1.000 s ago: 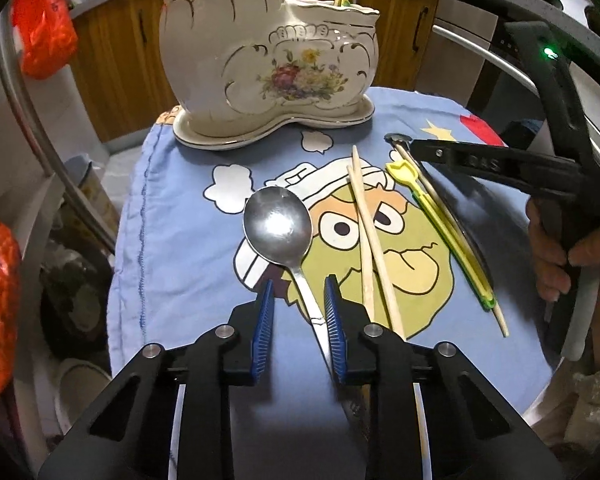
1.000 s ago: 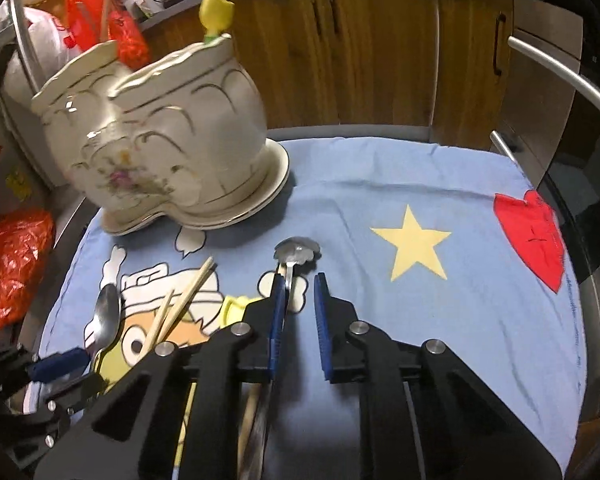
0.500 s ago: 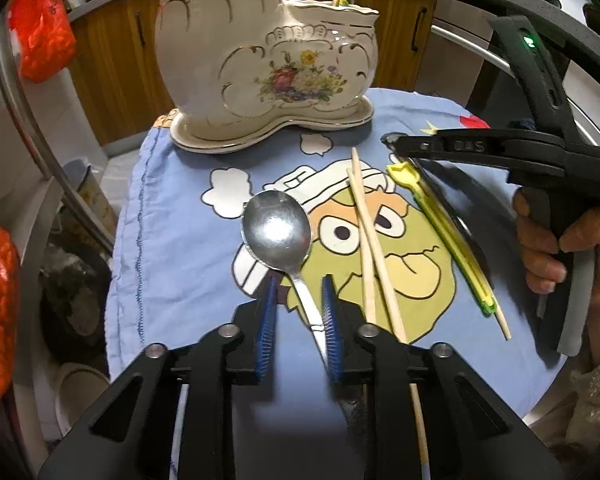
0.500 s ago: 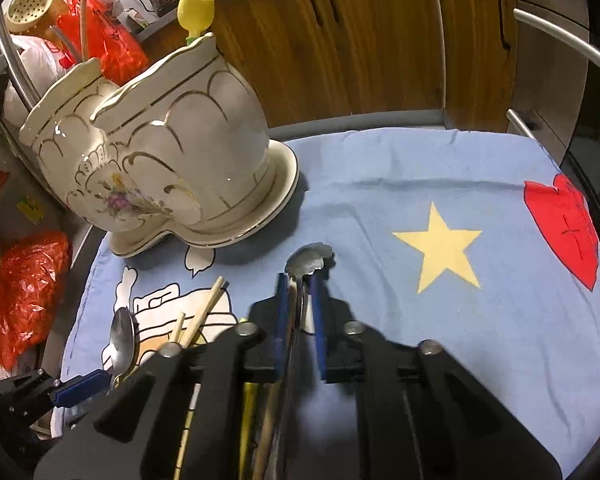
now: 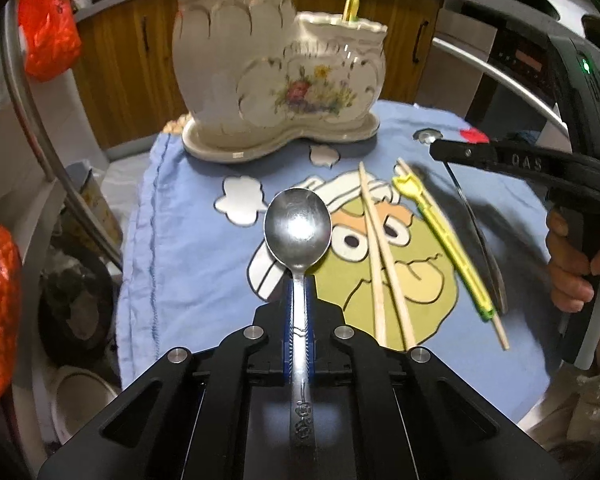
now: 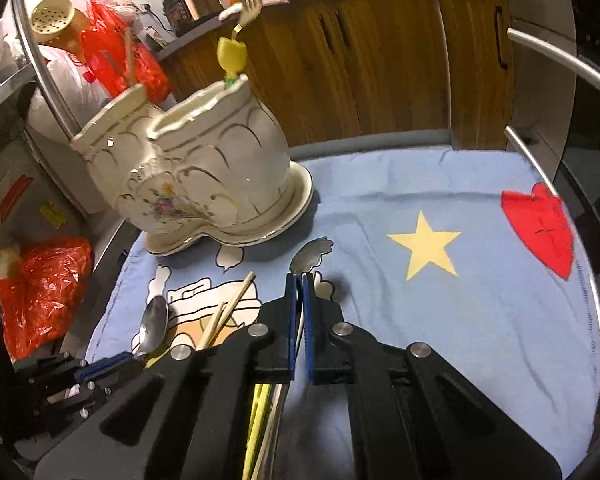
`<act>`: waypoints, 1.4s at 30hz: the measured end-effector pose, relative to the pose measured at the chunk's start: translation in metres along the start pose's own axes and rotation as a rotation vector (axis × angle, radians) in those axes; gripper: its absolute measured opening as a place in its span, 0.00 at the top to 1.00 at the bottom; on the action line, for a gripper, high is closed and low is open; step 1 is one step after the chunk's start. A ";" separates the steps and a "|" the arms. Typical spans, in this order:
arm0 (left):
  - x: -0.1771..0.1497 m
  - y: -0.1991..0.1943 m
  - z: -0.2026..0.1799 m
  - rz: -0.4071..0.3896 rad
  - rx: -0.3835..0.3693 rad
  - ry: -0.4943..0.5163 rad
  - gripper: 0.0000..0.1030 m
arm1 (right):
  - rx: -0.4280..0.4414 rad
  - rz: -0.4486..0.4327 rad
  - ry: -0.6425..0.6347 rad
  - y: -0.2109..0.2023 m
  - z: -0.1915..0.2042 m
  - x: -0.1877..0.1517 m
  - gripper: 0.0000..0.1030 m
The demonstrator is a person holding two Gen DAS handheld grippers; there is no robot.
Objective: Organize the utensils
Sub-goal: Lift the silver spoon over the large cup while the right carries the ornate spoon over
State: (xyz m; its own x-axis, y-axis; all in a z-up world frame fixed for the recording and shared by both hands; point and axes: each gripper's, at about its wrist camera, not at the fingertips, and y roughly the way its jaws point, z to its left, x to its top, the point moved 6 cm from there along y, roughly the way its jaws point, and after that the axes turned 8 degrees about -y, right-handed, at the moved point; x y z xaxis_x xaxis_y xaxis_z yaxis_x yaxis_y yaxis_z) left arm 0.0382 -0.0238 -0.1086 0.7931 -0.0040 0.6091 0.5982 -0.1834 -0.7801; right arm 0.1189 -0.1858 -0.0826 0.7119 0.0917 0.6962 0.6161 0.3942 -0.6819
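My left gripper [image 5: 297, 292] is shut on the handle of a steel spoon [image 5: 298, 227], its bowl pointing toward the white ceramic utensil holder [image 5: 276, 76]. My right gripper [image 6: 299, 280] is shut on the thin handle of a small metal fork [image 6: 310, 254], its head lying on the cloth; the gripper also shows in the left wrist view [image 5: 440, 150]. Two wooden chopsticks [image 5: 384, 268] and a yellow-green plastic utensil [image 5: 444, 240] lie on the blue cartoon cloth [image 5: 188, 248]. The holder [image 6: 188, 184] has a yellow-handled fork [image 6: 236, 52] standing in it.
Red plastic bags [image 5: 48, 20] hang and lie at the left, off the table edge. Wooden cabinets [image 6: 380, 72] stand behind the table. A metal rail [image 6: 560, 72] curves along the right side. A white bowl [image 5: 84, 400] sits low at the left.
My left gripper has closed on the spoon handle and lifted it off the cloth. My right gripper has closed on the small fork's handle.
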 end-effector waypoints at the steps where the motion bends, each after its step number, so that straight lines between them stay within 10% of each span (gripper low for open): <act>1: 0.001 -0.003 0.000 -0.009 0.000 0.002 0.95 | 0.000 -0.009 -0.006 -0.003 0.002 0.000 0.97; 24: 0.057 -0.090 -0.006 -0.231 -0.088 0.009 0.95 | 0.021 -0.210 -0.065 -0.074 0.028 0.044 0.97; 42: 0.209 -0.110 0.017 -0.505 -0.035 -0.080 0.95 | -0.106 -0.434 -0.069 -0.053 0.031 0.165 0.97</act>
State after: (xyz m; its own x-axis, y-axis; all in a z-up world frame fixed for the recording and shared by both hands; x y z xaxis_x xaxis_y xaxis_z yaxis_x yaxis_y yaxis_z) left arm 0.1397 0.0126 0.1021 0.4132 0.1692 0.8948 0.9060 -0.1760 -0.3850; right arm 0.1932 -0.1632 0.0757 0.3583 0.0005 0.9336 0.8862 0.3144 -0.3403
